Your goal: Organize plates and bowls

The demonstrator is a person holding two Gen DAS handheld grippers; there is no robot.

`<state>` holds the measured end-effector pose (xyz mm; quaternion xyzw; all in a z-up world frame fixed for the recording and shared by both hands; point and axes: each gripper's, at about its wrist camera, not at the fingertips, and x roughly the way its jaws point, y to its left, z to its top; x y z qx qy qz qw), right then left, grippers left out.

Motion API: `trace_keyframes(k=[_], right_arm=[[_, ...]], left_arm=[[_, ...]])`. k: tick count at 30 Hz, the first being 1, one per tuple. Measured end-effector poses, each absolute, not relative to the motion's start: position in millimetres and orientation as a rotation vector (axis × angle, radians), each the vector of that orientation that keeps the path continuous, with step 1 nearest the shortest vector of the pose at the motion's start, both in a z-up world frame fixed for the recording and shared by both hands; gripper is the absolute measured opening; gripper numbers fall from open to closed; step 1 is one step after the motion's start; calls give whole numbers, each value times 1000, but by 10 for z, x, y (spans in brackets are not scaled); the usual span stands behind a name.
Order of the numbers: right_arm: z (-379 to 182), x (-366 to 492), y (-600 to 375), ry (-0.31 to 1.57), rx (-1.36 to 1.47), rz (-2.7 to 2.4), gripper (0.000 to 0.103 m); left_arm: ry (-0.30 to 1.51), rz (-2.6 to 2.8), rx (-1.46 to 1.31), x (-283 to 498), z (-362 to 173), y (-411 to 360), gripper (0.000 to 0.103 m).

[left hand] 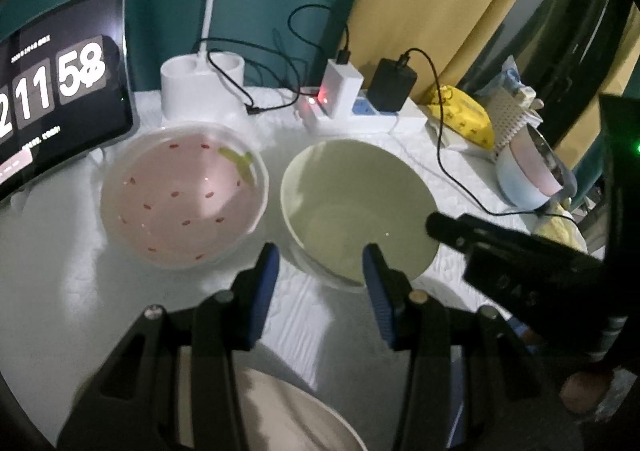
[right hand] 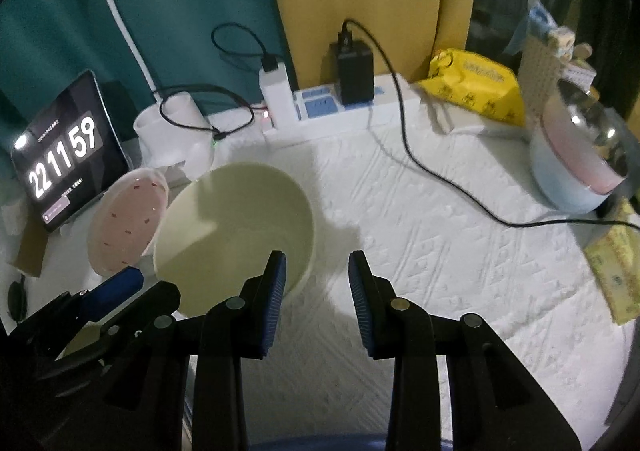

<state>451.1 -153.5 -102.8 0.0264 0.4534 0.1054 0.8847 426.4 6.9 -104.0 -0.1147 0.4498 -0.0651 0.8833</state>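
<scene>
A pale green bowl (left hand: 356, 207) (right hand: 236, 223) stands on the white cloth, with a pink bowl (left hand: 182, 193) (right hand: 128, 219) with red flecks just to its left. My left gripper (left hand: 320, 263) is open and empty. Its right finger is over the green bowl's near rim and its left finger is outside the bowl. My right gripper (right hand: 318, 271) is open too, with only cloth in its gap. Its left finger overlaps the bowl's near right rim. A beige dish (left hand: 288, 411) lies under the left gripper.
Along the back are a tablet clock (right hand: 64, 159), a white lamp base (left hand: 202, 85) and a power strip (right hand: 340, 107) with chargers. A black cable (right hand: 440, 179) trails over the cloth. At right stand a yellow packet (right hand: 476, 85), a pastel pot (right hand: 576, 163) and a yellow box (right hand: 618, 271).
</scene>
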Motion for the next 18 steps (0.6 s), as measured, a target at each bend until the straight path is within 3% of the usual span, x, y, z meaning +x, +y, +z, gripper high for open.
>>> trace_keyframes(k=[16, 18], right_arm=[[-1256, 4676, -1460, 978, 61, 259, 34], [-1263, 4678, -1446, 976, 58, 273, 29]], left_arm=[[981, -152, -262, 4464, -1234, 97, 43], [970, -157, -252, 4464, -1234, 85, 41]])
